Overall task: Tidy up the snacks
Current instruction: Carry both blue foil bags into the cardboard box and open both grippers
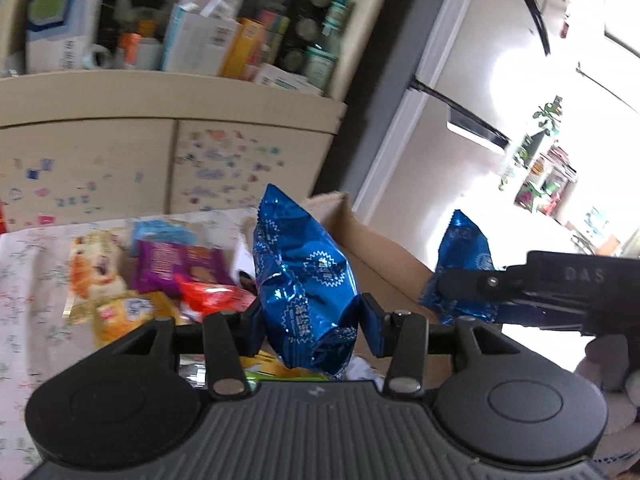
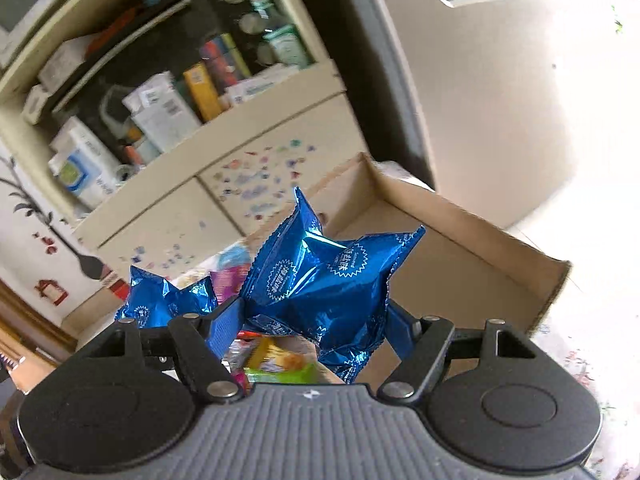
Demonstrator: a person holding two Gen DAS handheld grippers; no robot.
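My left gripper (image 1: 310,320) is shut on a shiny blue snack packet (image 1: 304,276), held upright above the table. My right gripper (image 2: 316,316) is shut on blue snack packets (image 2: 320,276) bunched between its blue pads. In the left wrist view the right gripper (image 1: 472,288) shows at the right with its blue packet (image 1: 464,256). In the right wrist view the left hand's blue packet (image 2: 160,300) shows at the lower left. A cardboard box (image 2: 460,248) lies open and bare inside, just beyond both grippers. A heap of mixed snacks (image 1: 160,276) lies left of the box.
A floral tablecloth (image 1: 32,280) covers the table. Behind stands a beige cabinet (image 1: 160,152) with stickers on its doors and a shelf crowded with boxes and bottles (image 1: 200,40). A gloved hand (image 1: 612,368) holds the right gripper. A white refrigerator (image 2: 500,100) stands at the right.
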